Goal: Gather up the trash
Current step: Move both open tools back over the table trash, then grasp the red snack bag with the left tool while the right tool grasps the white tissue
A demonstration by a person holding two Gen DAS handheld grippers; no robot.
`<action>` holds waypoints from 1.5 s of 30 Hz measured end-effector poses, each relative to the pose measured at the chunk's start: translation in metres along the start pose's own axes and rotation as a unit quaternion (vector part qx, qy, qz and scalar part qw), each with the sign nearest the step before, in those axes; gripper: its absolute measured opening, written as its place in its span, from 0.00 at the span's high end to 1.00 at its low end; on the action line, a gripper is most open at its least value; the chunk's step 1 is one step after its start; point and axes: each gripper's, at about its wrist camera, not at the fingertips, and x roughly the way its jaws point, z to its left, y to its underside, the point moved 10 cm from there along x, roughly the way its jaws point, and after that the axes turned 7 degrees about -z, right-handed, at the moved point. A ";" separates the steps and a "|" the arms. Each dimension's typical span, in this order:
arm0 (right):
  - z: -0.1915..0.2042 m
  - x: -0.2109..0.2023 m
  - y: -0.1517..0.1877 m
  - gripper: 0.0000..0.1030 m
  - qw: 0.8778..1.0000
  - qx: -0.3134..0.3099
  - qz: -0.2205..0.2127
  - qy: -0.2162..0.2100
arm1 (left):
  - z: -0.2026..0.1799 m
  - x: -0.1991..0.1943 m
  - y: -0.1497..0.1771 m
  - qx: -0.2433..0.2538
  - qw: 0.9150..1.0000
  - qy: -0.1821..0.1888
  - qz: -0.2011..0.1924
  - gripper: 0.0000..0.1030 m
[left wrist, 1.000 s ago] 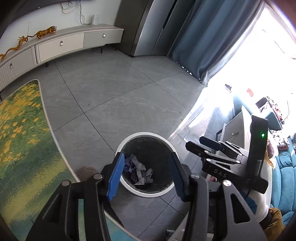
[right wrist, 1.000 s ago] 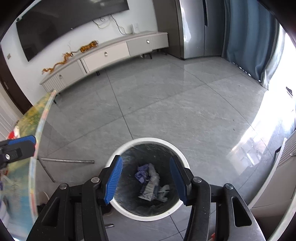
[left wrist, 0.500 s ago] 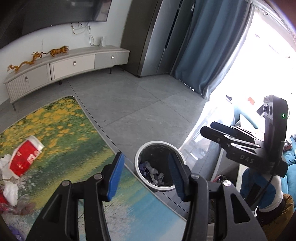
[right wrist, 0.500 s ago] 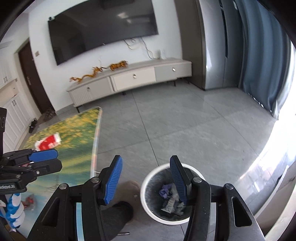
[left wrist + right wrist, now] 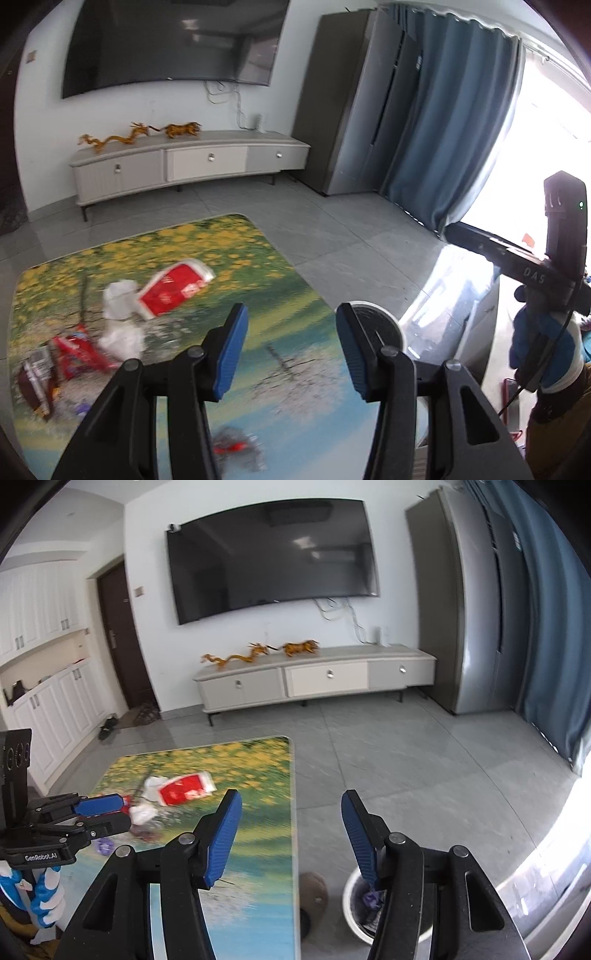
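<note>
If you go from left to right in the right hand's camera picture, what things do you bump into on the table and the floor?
Left gripper → white crumpled paper → red and white cup → table edge → white trash bin.

The left wrist camera sits behind its own blue-padded fingers [image 5: 232,352] and looks down at a slant across the counter [image 5: 258,266] toward the far wall with the television [image 5: 170,44] and the low cabinet [image 5: 192,166]. The right gripper [image 5: 461,236] shows at its right edge, and the trash bin [image 5: 391,321] peeks out past the counter's right side. The right wrist camera looks the same way from further right, above the counter's right edge, with the left gripper [image 5: 107,812] at its left. Both views share the counter, the red paper cup [image 5: 177,288], crumpled tissue [image 5: 122,317], bin, cabinet, television, refrigerator [image 5: 465,602] and curtain [image 5: 454,122].
</note>
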 end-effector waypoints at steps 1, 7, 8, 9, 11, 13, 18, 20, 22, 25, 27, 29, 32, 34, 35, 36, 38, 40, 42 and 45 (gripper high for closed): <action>0.011 0.000 -0.003 0.48 1.000 -0.006 -0.002 -0.008 | 0.014 -0.012 0.002 0.000 1.000 -0.013 -0.007 0.54; 0.058 0.002 -0.010 0.48 0.999 -0.030 -0.005 -0.041 | 0.083 -0.064 0.017 -0.024 0.998 -0.061 -0.022 0.54; 0.069 0.004 -0.011 0.48 0.998 -0.035 -0.005 -0.050 | 0.096 -0.074 0.021 -0.029 0.997 -0.071 -0.025 0.54; 0.077 0.005 -0.012 0.48 0.998 -0.041 -0.004 -0.055 | 0.108 -0.082 0.025 -0.035 0.996 -0.079 -0.026 0.54; 0.092 0.009 -0.013 0.48 0.997 -0.050 -0.001 -0.066 | 0.134 -0.096 0.033 -0.050 0.994 -0.097 -0.028 0.54; 0.105 0.012 -0.012 0.48 0.995 -0.057 0.003 -0.077 | 0.156 -0.105 0.042 -0.060 0.991 -0.115 -0.028 0.54; 0.138 0.031 -0.008 0.48 0.992 -0.080 0.021 -0.100 | 0.202 -0.120 0.053 -0.085 0.985 -0.150 -0.024 0.54; 0.149 0.041 -0.007 0.48 0.990 -0.088 0.028 -0.110 | 0.214 -0.120 0.053 -0.091 0.983 -0.155 -0.023 0.54; 0.159 0.048 -0.003 0.48 0.988 -0.095 0.034 -0.118 | 0.220 -0.116 0.052 -0.094 0.983 -0.158 -0.020 0.54; 0.176 0.069 0.005 0.48 0.984 -0.105 0.051 -0.135 | 0.225 -0.101 0.052 -0.097 0.983 -0.154 -0.008 0.54; 0.186 0.086 0.012 0.48 0.981 -0.109 0.065 -0.147 | 0.225 -0.088 0.055 -0.096 0.983 -0.154 0.006 0.54; 0.196 0.102 0.023 0.48 0.977 -0.111 0.082 -0.162 | 0.227 -0.072 0.058 -0.099 0.983 -0.152 0.023 0.54; 0.210 0.127 0.040 0.48 0.970 -0.112 0.110 -0.184 | 0.231 -0.047 0.064 -0.103 0.983 -0.147 0.047 0.54; 0.221 0.151 0.057 0.50 0.964 -0.112 0.136 -0.201 | 0.236 -0.033 0.067 -0.104 0.981 -0.151 0.057 0.54; 0.225 0.156 0.063 0.50 0.961 -0.112 0.143 -0.206 | 0.239 -0.027 0.069 -0.106 0.981 -0.152 0.062 0.54; 0.233 0.170 0.072 0.51 0.957 -0.112 0.157 -0.216 | 0.243 -0.021 0.069 -0.108 0.980 -0.153 0.066 0.54; 0.244 0.188 0.085 0.51 0.951 -0.110 0.176 -0.228 | 0.250 -0.011 0.070 -0.109 0.979 -0.155 0.072 0.54; 0.254 0.205 0.097 0.51 0.945 -0.110 0.193 -0.239 | 0.254 -0.003 0.070 -0.107 0.979 -0.158 0.078 0.54; 0.264 0.219 0.108 0.52 0.940 -0.113 0.206 -0.249 | 0.259 0.006 0.074 -0.106 0.978 -0.157 0.089 0.54; 0.276 0.238 0.121 0.52 0.933 -0.114 0.222 -0.260 | 0.264 0.016 0.078 -0.106 0.977 -0.155 0.101 0.54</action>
